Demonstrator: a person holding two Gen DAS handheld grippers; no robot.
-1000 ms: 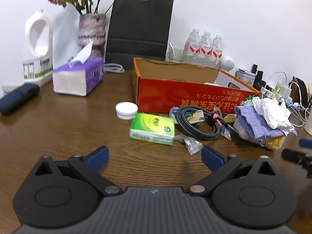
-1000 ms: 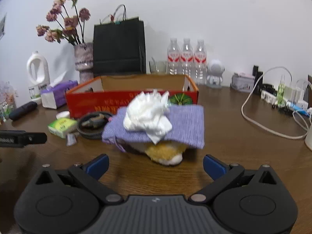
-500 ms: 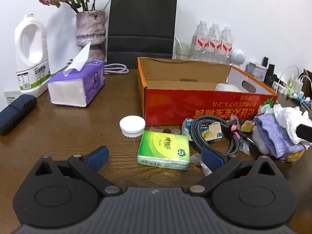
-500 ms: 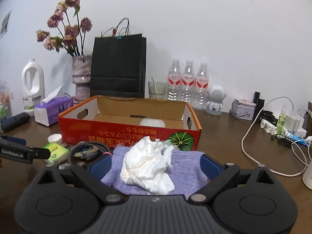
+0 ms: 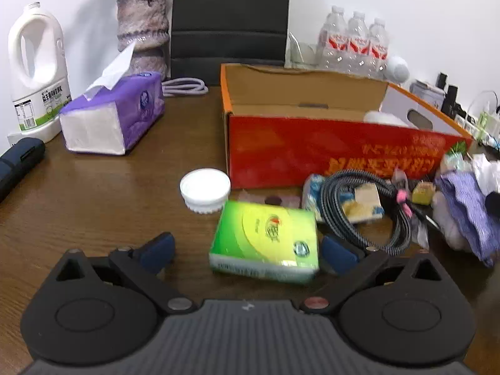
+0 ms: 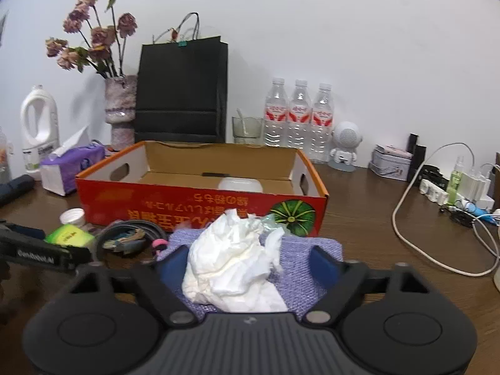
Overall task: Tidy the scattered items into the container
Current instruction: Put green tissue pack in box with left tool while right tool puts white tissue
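Ahead of both my grippers: red cardboard box point(image 6: 200, 206). Right gripper point(image 6: 250, 264) jaws closing around purple cloth point(image 6: 300, 268) and crumpled white tissue point(image 6: 231, 265), pads not yet pressing. Left gripper point(image 5: 247, 250) spread wide, green tissue pack point(image 5: 265, 237) between fingers, untouched.

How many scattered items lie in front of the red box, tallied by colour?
White: 2, the cap and crumpled tissue
Green: 1, the tissue pack
Purple: 1, the cloth
Black: 1, the coiled cable
Total: 5; small wrappers inside the coil are too blurred to count.
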